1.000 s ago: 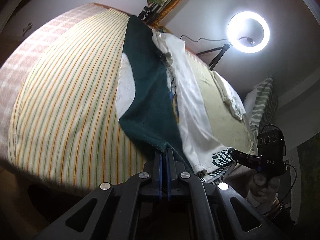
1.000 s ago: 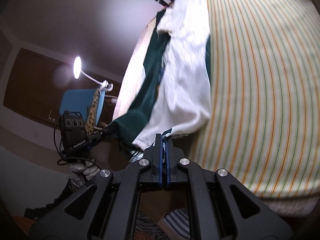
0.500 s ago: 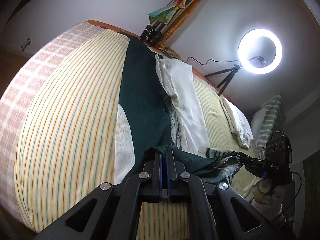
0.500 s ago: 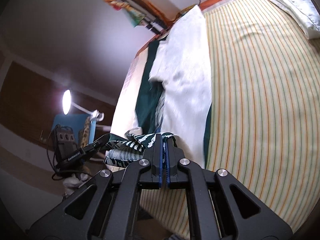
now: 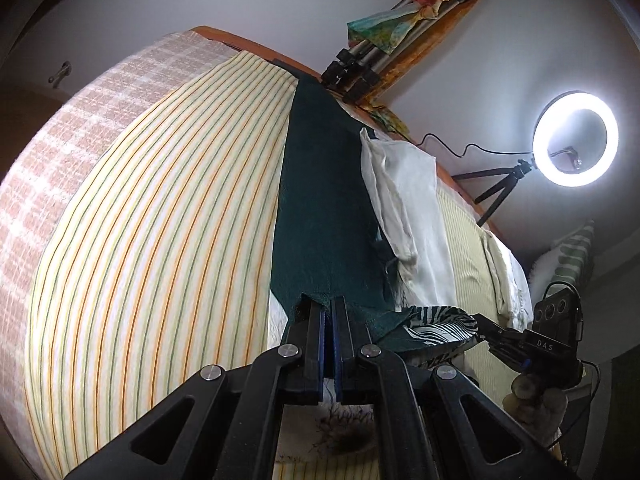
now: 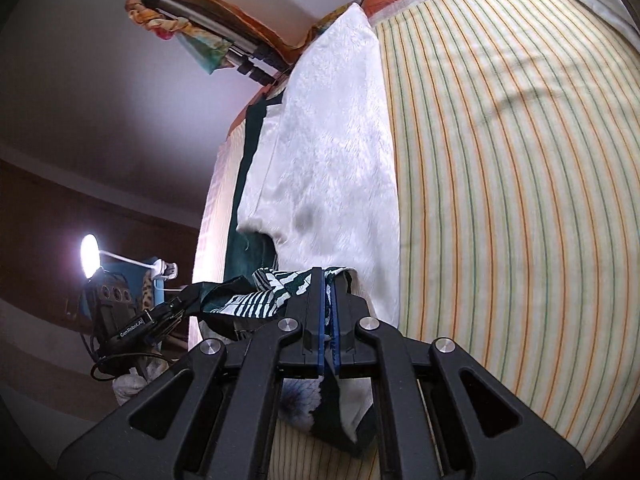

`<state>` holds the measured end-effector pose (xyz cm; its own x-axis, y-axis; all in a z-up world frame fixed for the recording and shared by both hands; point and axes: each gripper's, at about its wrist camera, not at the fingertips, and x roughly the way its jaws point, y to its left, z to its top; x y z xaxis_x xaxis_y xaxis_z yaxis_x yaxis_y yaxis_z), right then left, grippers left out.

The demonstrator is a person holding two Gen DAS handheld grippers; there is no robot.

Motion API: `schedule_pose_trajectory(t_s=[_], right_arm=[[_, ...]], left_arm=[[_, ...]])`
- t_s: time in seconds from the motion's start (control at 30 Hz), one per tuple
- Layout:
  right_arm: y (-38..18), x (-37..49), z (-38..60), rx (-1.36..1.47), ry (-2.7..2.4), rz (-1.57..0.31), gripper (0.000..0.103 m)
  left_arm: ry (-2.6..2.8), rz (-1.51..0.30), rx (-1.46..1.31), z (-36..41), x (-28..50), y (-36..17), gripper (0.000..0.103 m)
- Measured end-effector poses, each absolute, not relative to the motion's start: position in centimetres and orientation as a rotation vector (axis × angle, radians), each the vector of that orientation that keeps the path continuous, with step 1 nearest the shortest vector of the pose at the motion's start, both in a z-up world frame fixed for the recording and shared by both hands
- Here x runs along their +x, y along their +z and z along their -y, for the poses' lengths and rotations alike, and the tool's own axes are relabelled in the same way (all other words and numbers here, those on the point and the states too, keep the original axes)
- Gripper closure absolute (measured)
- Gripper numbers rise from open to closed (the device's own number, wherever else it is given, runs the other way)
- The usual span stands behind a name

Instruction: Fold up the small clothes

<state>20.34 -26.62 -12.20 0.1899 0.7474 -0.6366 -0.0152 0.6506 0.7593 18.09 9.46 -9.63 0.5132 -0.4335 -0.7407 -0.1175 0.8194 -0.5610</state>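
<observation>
1. the left gripper is clenched on the near hem of a dark green garment, its blue pads pinched tight on the cloth edge.
2. the right gripper is clamped on the other near corner of the same garment, where a green and white zebra-like print shows; a loose fold of that printed cloth hangs below its fingers.
3. the garment lies lengthwise on a bed with a striped sheet, reaching from the grippers to the far edge by the headboard; its near hem is lifted off the sheet and stretched between the two grippers.
4. a white cloth lies on top of the garment's right half, with the green showing beside and under it.
5. in the left wrist view the right gripper appears at lower right, held by a gloved hand.
6. a lit ring light stands on a tripod beyond the bed; folded tripods with colourful cloth lean on the wall.
</observation>
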Motion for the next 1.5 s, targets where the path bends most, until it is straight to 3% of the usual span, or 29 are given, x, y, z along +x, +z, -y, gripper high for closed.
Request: schedule_pose_trajectory(t_s=[0.13, 0.23, 0.3, 0.37, 0.67, 0.87, 1.07, 1.17, 1.2, 1.23, 1.5], right_arm=[[-12.8, 21.4, 26.8, 0.717, 0.579, -1.274, 0.099], [-12.3, 21.7, 27.2, 0.684, 0.538, -1.255, 0.098], [-11.4, 21.7, 27.5, 0.605, 0.486, -1.242, 0.088], [-10.4, 21.4, 27.8, 0.560, 0.474, -1.210, 0.071], [-9.2, 17.7, 27.5, 0.379, 0.519, -1.230, 0.071], [-9.7, 13.5, 29.0, 0.440, 0.584, -1.283, 0.071], [-10.3, 11.7, 28.5, 0.505, 0.648, -1.284, 0.071], [-10.4, 11.6, 27.1, 0.467, 0.666, -1.281, 0.072], [-10.5, 11.6, 26.8, 0.451, 0.669, -1.282, 0.077], [-10.5, 11.6, 26.5, 0.439, 0.676, -1.278, 0.095], [-9.9, 11.2, 26.0, 0.287, 0.677, -1.295, 0.099]], left_arm=[[-0.182, -1.028, -0.567, -9.0, 19.6, -9.8, 0.099], [-0.148, -1.020, -0.573, -9.4, 20.0, -9.9, 0.076], [-0.133, -0.991, -0.559, -9.7, 19.6, -9.2, 0.072], [-0.143, -0.968, -0.521, -9.6, 19.0, -8.3, 0.072], [-0.160, -1.009, -0.374, -7.8, 15.9, -8.2, 0.072], [-0.156, -1.061, -0.390, -8.3, 13.2, -9.4, 0.069], [-0.175, -1.106, -0.497, -8.6, 12.2, -11.1, 0.074], [-0.197, -1.114, -0.480, -7.7, 12.2, -11.2, 0.088], [-0.197, -1.110, -0.455, -7.3, 12.1, -11.0, 0.095], [-0.196, -1.106, -0.434, -7.1, 12.1, -10.9, 0.103], [-0.181, -1.119, -0.440, -7.9, 10.6, -11.3, 0.103]])
